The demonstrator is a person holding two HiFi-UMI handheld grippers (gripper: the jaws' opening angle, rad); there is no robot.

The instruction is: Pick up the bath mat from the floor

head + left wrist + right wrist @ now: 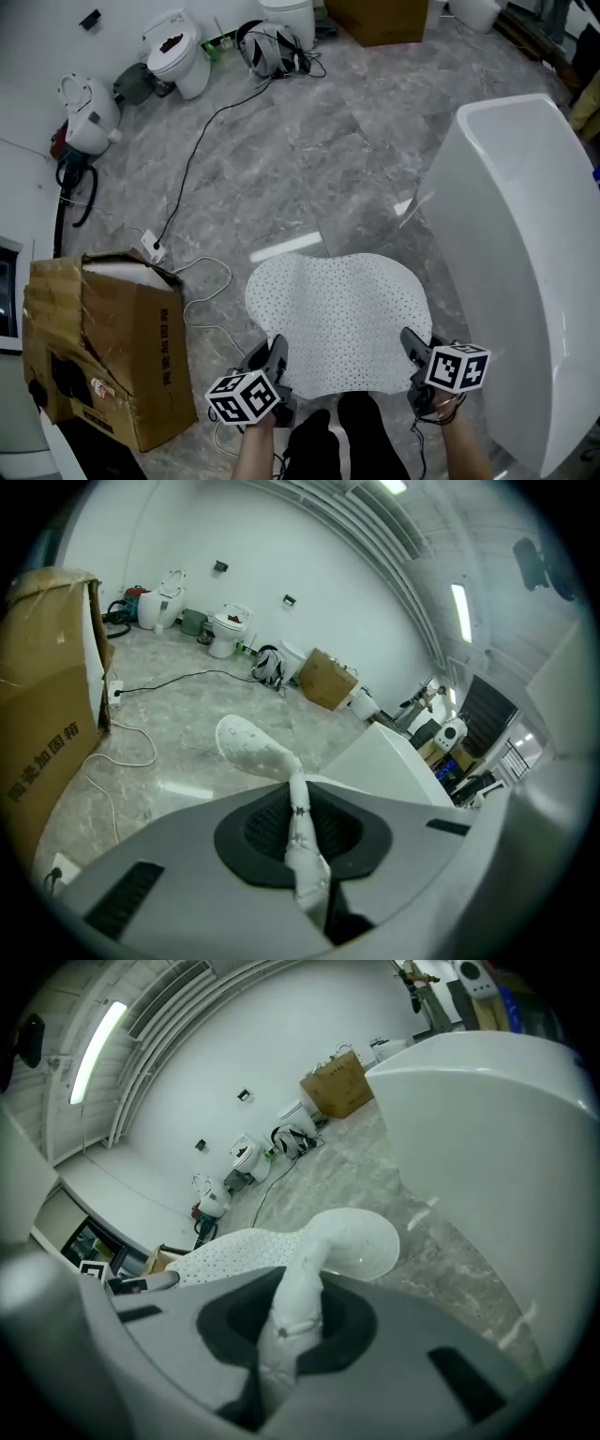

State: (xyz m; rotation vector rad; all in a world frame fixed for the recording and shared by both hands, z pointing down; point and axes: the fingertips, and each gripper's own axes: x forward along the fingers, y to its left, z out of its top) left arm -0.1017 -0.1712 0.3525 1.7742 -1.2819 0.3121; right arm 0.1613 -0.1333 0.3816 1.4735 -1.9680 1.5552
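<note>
Mat (333, 314) in left gripper (274, 354) (right (413, 345) also)

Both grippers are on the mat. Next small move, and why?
Probably raise both grippers together, level. The left gripper and right gripper are each shut on a near corner of the bath mat, whose far end seems low over the floor.
</note>
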